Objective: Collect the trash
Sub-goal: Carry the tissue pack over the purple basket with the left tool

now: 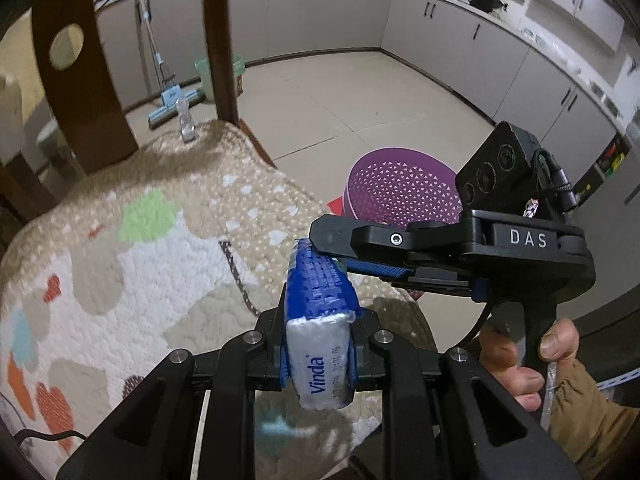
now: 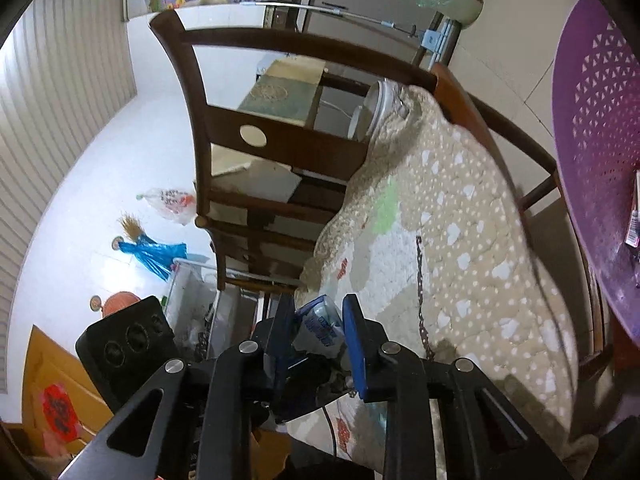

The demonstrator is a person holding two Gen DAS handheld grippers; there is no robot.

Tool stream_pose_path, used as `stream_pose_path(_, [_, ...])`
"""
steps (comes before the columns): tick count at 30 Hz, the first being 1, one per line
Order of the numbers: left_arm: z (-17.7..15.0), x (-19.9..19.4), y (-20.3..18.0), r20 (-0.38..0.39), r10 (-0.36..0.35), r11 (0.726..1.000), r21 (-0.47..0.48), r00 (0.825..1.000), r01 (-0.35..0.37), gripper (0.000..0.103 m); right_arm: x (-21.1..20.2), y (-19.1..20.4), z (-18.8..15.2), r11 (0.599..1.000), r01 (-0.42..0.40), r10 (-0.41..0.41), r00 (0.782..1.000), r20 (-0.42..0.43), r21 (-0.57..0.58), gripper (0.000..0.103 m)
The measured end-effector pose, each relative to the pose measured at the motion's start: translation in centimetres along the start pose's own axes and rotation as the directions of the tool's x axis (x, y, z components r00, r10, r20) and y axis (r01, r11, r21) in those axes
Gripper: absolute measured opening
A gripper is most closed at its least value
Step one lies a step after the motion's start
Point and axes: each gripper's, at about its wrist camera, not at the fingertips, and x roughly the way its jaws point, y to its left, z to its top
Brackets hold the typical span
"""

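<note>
Tissue packet (image 1: pixel 320 320), blue and silver, marked "Vinda": held above the near right edge of the chair cushion (image 1: pixel 140 240), pinched at its near end between the two fingers of the left claw (image 1: pixel 318 354), which is closed on it. The right claw (image 1: pixel 340 256) comes in from the right, turned sideways. Its blue-padded fingers bracket the packet's far end; in the right wrist view the packet (image 2: pixel 320 324) sits between the pads (image 2: pixel 354 344) with a visible gap on at least one side, so this claw reads as not yet clamped, its jaws apart. The right hand (image 1: pixel 520 360) grips the handle.

Beyond the cushion, on the floor to the right, stands a purple perforated basket (image 1: pixel 400 184), with some small items already at its bottom in the right wrist view. Farther off are the chair back (image 1: pixel 80 60), a mop (image 1: pixel 172 100) and kitchen cabinets (image 1: pixel 320 12).

Step in hand, by judgement: passing the packet from left claw to right. The next move calls for the right claw to close firmly before the left lets go, then carry to the basket. Early release risks a drop.
</note>
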Motion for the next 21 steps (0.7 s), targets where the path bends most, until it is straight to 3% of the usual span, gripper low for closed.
stream_pose_path(12, [2.6, 1.6, -5.2, 0.007, 0.062, 0.982, 0.177, 0.998, -0.062, 0.019, -4.8, -0.2, 1.1, 1.000, 0.005, -0.005, 0.992, 0.128, 0.003, 0.025])
stream_pose_path(21, [4.1, 3.3, -9.8, 0.031, 0.094, 0.942, 0.321, 0.995, -0.099, 0.020, -9.9, -1.9, 2.4, 0.998, -0.013, -0.002, 0.968, 0.252, 0.058, 0.023])
